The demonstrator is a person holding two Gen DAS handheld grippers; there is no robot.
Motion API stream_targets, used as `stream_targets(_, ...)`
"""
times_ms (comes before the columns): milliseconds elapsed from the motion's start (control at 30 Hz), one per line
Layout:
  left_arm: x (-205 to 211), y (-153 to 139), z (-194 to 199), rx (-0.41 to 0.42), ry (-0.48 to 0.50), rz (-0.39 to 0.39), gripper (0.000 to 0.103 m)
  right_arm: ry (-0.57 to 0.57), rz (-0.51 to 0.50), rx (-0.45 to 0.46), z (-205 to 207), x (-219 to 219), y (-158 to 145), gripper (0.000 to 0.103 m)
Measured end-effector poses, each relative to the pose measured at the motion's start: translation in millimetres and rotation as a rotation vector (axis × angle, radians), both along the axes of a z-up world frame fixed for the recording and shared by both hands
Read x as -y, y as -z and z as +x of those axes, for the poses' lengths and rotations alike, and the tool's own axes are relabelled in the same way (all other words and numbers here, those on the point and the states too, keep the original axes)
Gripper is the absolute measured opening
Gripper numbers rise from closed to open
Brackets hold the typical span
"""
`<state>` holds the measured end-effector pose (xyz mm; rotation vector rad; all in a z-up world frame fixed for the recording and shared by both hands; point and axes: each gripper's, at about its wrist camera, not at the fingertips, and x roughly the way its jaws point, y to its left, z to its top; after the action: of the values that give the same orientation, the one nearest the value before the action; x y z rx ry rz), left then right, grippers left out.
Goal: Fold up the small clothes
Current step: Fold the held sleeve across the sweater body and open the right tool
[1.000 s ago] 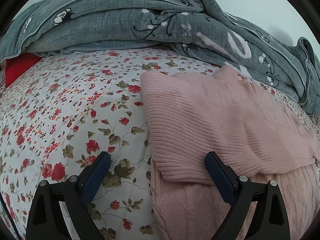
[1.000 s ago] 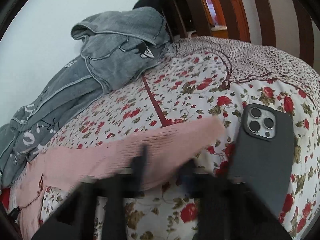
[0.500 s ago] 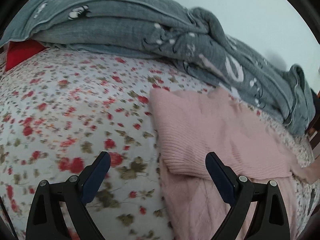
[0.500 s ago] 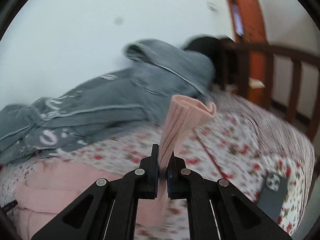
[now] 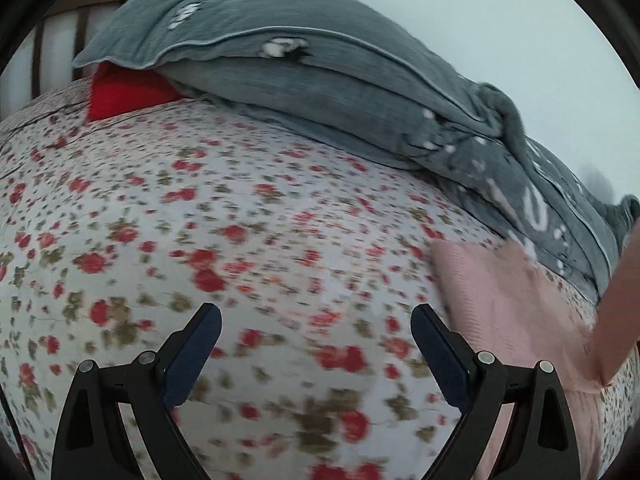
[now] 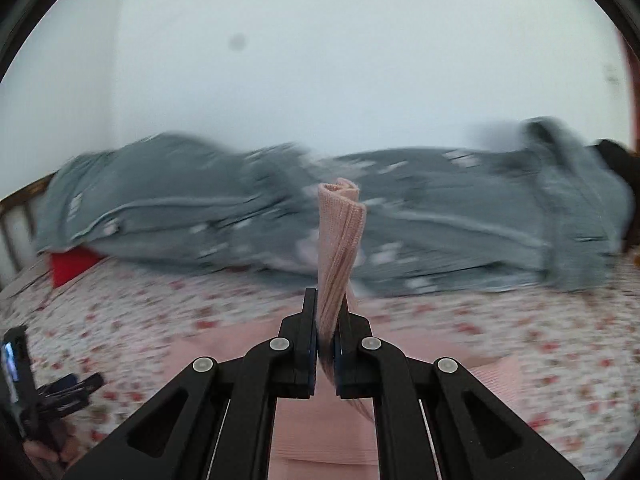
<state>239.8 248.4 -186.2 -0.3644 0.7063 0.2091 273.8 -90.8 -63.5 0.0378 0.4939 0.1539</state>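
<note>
The pale pink ribbed-knit sweater (image 6: 340,240) is soft matt wool-like cloth with fine raised ribs, its sleeve pinched in the right tool (image 6: 325,344) of matt black plastic with small shiny metal screws. The left tool (image 5: 316,344) is the same black plastic, with dark blue pads (image 5: 192,356) of dull rubbery look. The white bedsheet with red roses (image 5: 240,240) is smooth printed cotton-like cloth. At twelve o'clock lies a grey crinkled quilt (image 5: 320,80), rough-textured and matt.

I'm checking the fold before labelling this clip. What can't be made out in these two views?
- Pink sweater, left wrist view: blurred, cut off by the right edge.
- Its body, right wrist view: hidden behind the right hand-held gripper, shut on the sleeve.
- Grey blanket: pattern smeared by motion blur.
</note>
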Motion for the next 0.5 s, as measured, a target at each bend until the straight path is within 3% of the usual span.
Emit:
stream_targets(100,-11,6,-2,-0.015,-0.018,0.015,0.096,-0.091,-0.011,-0.099,18,-55,35,0.006)
stream_targets(200,-12,5,-5,-0.016,-0.014,0.078,0.096,-0.153,-0.061,-0.178,27,-102,71,0.006)
stream_targets(300,-9,1,-9,-0.003,-0.012,0.148,0.096,-0.175,-0.077,-0.203,34,-121,90,0.007)
stream_targets(500,6,0,-3,-0.008,0.027,0.169,0.096,-0.299,-0.015,-0.361,46,-126,114,0.026)
